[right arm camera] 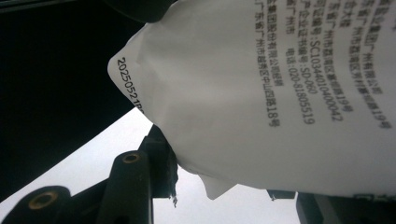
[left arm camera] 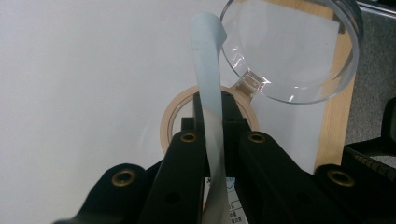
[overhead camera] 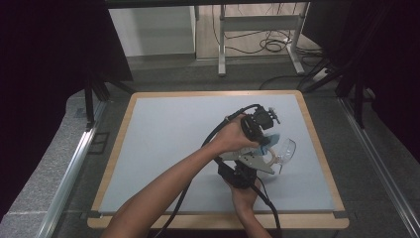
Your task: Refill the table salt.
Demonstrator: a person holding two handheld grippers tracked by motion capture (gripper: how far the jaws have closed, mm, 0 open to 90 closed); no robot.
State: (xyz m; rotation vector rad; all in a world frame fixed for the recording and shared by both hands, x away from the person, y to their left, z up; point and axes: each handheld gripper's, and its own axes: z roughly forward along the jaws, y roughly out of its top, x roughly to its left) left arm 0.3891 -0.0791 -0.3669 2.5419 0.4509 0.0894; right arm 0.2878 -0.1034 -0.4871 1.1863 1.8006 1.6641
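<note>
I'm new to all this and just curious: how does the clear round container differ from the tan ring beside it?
The clear container is see-through; the tan ring is opaque. The container looks bigger and seems tipped on its side, while the ring lies flat. Both are round and rest on the table.

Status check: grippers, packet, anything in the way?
Left gripper shut on the packet, edge-on between its fingers. Right gripper shut on the same packet. Clear glass close beside; tape roll beyond.
</note>
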